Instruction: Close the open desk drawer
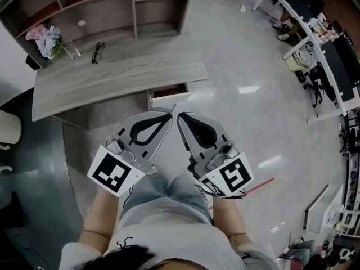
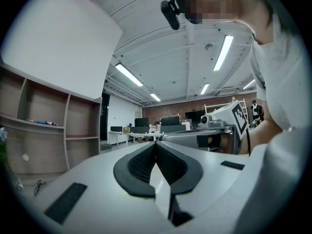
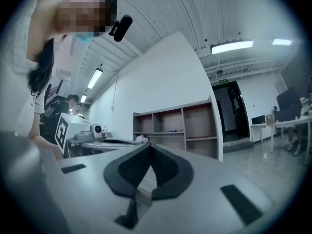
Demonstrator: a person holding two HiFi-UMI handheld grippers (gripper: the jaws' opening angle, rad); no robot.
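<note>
A grey wooden desk (image 1: 112,75) stands ahead of me, and its small drawer (image 1: 169,94) hangs open under the right end, with a brown inside and a white front. My left gripper (image 1: 170,115) and right gripper (image 1: 180,117) are held side by side just in front of the drawer, tips pointing at it and apart from it. Both are shut with nothing between the jaws. The left gripper (image 2: 156,143) shows its dark pads meeting at the tip in its own view. So does the right gripper (image 3: 147,144). The drawer is hidden in both gripper views.
A shelf unit (image 1: 101,7) rises behind the desk. Flowers (image 1: 47,40), a glass (image 1: 71,51) and spectacles (image 1: 98,50) lie on the desktop's left. Office desks and chairs (image 1: 315,55) line the far right. Red tape (image 1: 261,185) marks the shiny floor. The person's knees (image 1: 169,190) are below the grippers.
</note>
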